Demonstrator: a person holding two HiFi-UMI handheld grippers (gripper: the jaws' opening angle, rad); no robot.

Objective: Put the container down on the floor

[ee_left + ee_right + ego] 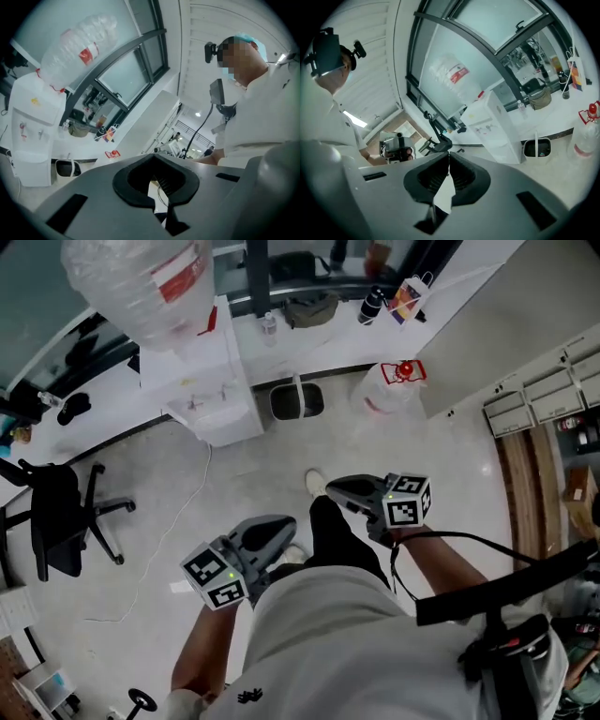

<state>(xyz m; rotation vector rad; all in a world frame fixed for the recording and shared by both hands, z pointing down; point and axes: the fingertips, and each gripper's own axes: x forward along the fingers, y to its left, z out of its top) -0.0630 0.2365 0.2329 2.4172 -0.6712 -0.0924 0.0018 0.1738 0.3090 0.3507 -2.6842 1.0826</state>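
The container, a clear water jug [389,390] with a red cap and red tag, stands upright on the pale floor against the wall, beside the bin. It also shows at the right edge of the right gripper view as the jug [585,137], and small in the left gripper view as the jug [111,153]. Both grippers are held close to the person's body, well apart from the jug. My left gripper [279,532] [153,157] has its jaws together with nothing between them. My right gripper [335,489] [449,153] is shut and empty too.
A white water dispenser [202,381] carries an upturned clear bottle [141,282]. A dark waste bin [297,401] stands between dispenser and jug. A black office chair [61,517] is at the left, drawers [548,395] at the right. A thin cable [178,531] lies across the floor.
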